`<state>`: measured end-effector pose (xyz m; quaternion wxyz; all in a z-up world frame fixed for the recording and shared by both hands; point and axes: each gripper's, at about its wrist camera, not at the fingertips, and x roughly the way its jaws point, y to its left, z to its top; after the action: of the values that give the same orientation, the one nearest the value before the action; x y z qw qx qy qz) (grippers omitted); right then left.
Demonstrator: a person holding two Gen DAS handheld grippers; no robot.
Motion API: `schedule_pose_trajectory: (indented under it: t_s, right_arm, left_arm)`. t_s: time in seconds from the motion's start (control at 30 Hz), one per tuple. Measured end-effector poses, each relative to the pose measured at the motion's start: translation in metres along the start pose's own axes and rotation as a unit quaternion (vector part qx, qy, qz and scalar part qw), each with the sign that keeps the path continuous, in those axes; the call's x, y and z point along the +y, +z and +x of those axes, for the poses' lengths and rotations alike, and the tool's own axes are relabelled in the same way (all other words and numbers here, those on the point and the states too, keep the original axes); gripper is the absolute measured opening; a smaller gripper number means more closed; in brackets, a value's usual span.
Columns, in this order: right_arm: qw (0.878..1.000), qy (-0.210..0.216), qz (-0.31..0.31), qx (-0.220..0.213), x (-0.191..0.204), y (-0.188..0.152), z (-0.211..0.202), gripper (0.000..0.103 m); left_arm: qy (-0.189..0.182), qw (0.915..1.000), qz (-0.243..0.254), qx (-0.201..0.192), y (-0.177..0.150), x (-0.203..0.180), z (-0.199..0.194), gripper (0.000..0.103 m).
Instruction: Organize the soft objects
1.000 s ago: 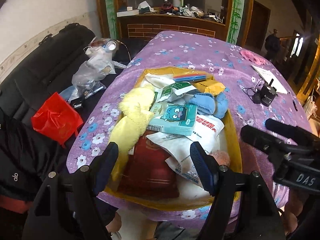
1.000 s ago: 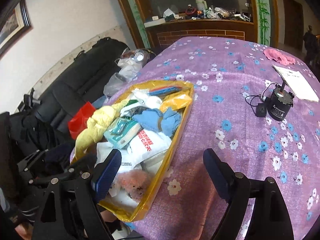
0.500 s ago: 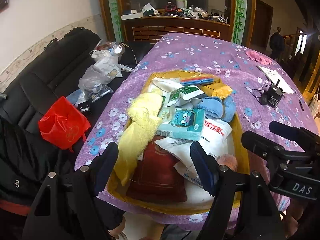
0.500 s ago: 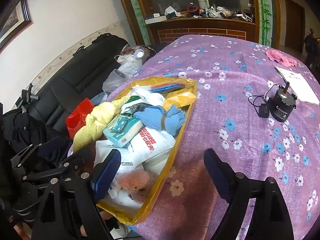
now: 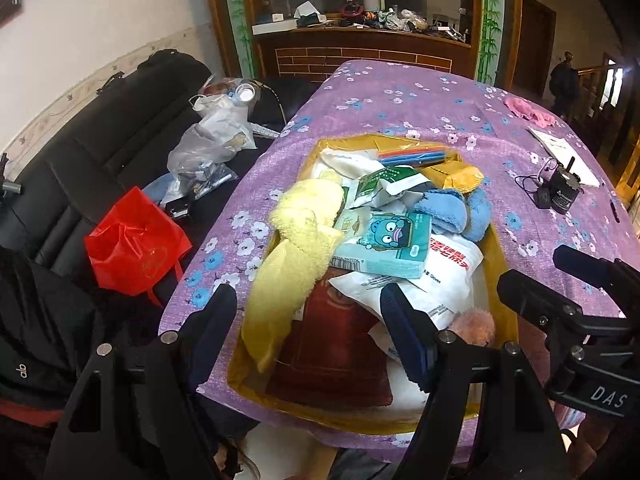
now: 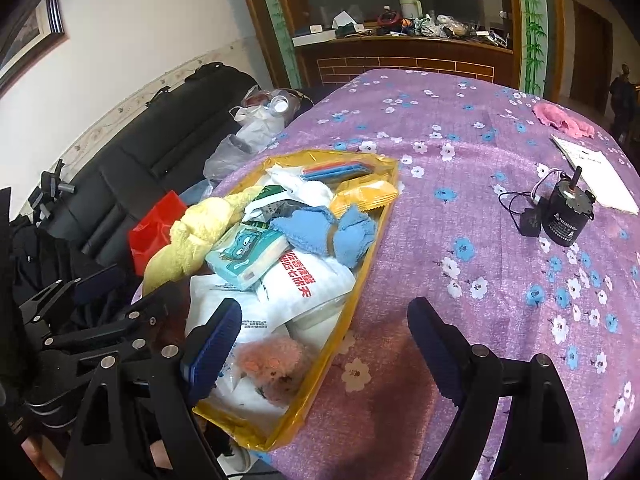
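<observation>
Compared with a second ago, both cameras sit a little higher and farther back from the yellow tray (image 5: pixel 496 248), so more of the purple flowered tablecloth (image 6: pixel 460 184) shows beyond it, while the pile inside lies as it did. The left gripper (image 5: pixel 308 320) hangs over the tray's near end with its jaws spread wide and nothing between them; the right gripper (image 6: pixel 324 340) is likewise released, one finger over the tray's near corner, the other over bare cloth. The tray lies at the table's left edge, its long axis running away from the person toward the far cabinet. In it I count one yellow towel (image 5: pixel 296 240) draped lengthwise along the left side, one blue cloth (image 6: pixel 332 228) bunched near the middle right, one teal tissue pack (image 5: pixel 388 248) lying flat on top, one pink plush (image 6: pixel 272 364) at the near right corner, and several white packets. Well apart on the table sit one small black motor (image 6: pixel 566 216) and one pink cloth (image 6: pixel 560 120).
</observation>
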<state>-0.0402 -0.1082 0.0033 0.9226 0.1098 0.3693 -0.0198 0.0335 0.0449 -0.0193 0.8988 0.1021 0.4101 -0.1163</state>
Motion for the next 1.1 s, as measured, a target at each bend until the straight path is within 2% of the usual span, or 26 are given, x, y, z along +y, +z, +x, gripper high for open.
schedule_pose_trajectory:
  t_s: [0.13, 0.23, 0.5, 1.1]
  right_arm:
    - [1.0, -0.009, -0.004, -0.001, 0.0021, -0.0007, 0.0003, 0.086]
    - [1.0, -0.005, -0.007, -0.004, 0.004, -0.0009, -0.0009, 0.086]
    - [1.0, -0.014, -0.006, -0.015, 0.0039, -0.0021, -0.0063, 0.086]
    - [1.0, -0.001, -0.007, -0.01, 0.0057, -0.0044, -0.0073, 0.086]
  left_arm:
    - [-0.006, 1.0, 0.0, 0.003, -0.0011, 0.0009, 0.0, 0.074]
    - [-0.025, 0.9995, -0.018, 0.01, 0.001, 0.0069, 0.0006, 0.074]
    - [-0.02, 0.9997, -0.014, 0.005, 0.001, 0.0057, -0.0018, 0.074]
    - [-0.002, 1.0, 0.001, 0.004, -0.0016, 0.0011, -0.0007, 0.074]
